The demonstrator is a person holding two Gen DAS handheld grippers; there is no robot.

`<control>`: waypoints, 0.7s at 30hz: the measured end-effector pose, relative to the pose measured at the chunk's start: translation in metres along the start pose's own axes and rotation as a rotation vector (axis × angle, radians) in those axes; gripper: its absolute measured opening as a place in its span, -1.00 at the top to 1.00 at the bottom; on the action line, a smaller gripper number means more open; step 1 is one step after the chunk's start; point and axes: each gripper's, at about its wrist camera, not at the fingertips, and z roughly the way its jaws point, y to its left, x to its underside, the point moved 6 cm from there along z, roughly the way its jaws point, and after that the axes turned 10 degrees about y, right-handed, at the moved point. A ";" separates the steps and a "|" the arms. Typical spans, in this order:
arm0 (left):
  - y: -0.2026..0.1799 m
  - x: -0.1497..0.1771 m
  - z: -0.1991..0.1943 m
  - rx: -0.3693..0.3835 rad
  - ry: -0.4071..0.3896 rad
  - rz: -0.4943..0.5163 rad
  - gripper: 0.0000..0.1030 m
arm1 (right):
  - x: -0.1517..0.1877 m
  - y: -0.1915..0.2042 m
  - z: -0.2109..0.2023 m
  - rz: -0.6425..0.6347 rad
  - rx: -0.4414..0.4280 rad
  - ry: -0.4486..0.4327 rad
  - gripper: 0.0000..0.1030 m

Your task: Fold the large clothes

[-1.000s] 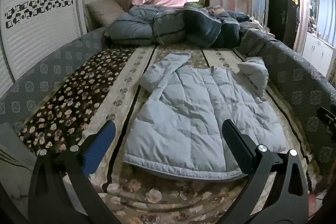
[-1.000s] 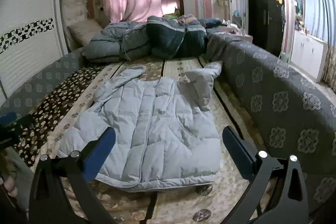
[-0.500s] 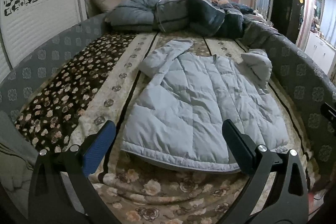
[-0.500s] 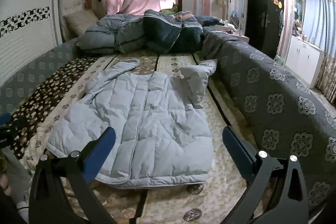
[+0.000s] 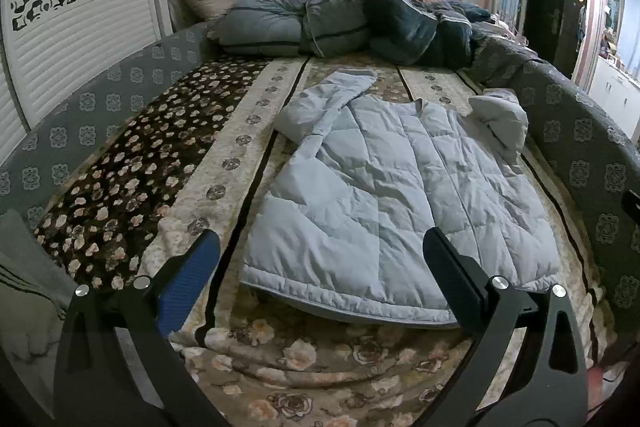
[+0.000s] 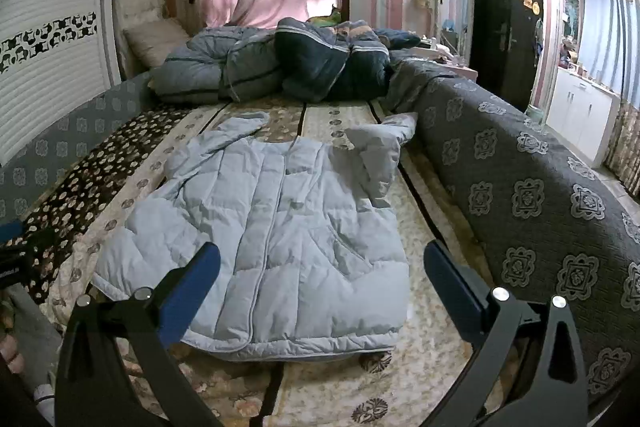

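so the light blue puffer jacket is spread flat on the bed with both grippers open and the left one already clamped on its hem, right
Not quite: in the left wrist view the left gripper is open above the puffer jacket, clamped on nothing. The jacket does lie spread on the bed, and the right gripper is open too.

Pale quilted jacket [image 5: 400, 195] flat on bed [image 5: 224, 167]; left tongs [image 5: 320, 267] spread, empty.
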 end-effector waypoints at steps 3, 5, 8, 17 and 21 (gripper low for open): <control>0.002 0.000 0.002 0.006 0.007 -0.010 -0.94 | 0.000 -0.001 0.002 -0.001 0.000 0.006 -0.97; 0.001 0.000 0.003 0.017 0.013 -0.012 -0.94 | 0.000 -0.002 0.002 0.003 -0.003 0.007 -0.97; -0.001 -0.001 0.002 0.023 0.007 -0.002 -0.94 | 0.001 -0.002 0.003 -0.003 0.005 0.008 -0.97; -0.001 -0.004 -0.002 0.032 -0.023 0.003 -0.94 | 0.008 -0.010 0.015 0.008 0.058 0.056 -0.97; 0.001 -0.002 0.006 0.010 0.003 0.016 -0.94 | 0.006 -0.010 0.015 -0.011 0.075 0.040 -0.97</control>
